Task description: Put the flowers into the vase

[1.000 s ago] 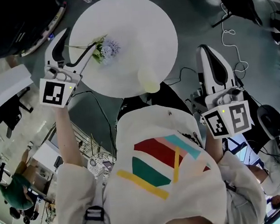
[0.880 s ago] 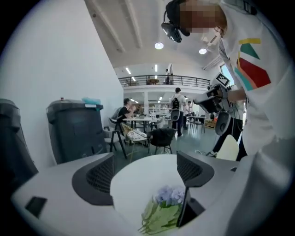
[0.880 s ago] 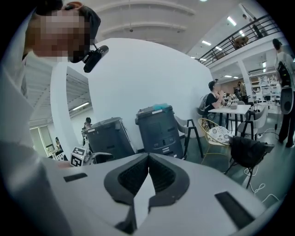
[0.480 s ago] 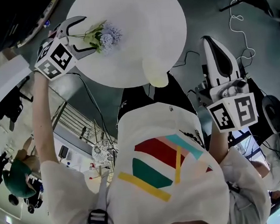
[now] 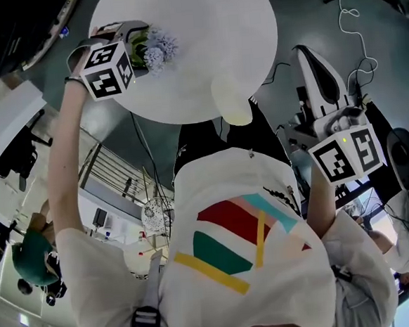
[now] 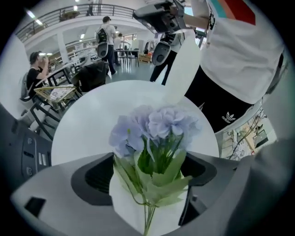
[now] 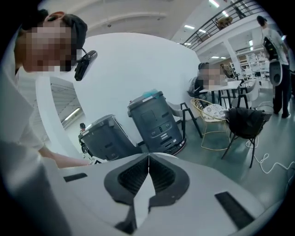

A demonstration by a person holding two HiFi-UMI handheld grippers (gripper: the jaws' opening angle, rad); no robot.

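The pale blue flowers (image 6: 154, 133) lie on the round white table (image 5: 201, 25). Their stems run between the jaws of the left gripper (image 6: 148, 174), which stand wide apart astride the leaves and have just been opening; neither pad presses on them. The vase (image 5: 232, 106) stands near the table's edge by the person, well apart from the blooms. The right gripper (image 7: 148, 159) is clenched on nothing, off the table. Closing on soft leaves rather than stems could let the bunch slip, and a careless swing could tip the slim vase. Only the left gripper view shows the stems between the jaws; the head view hides them behind the marker cube but shows where the vase stands on the table.
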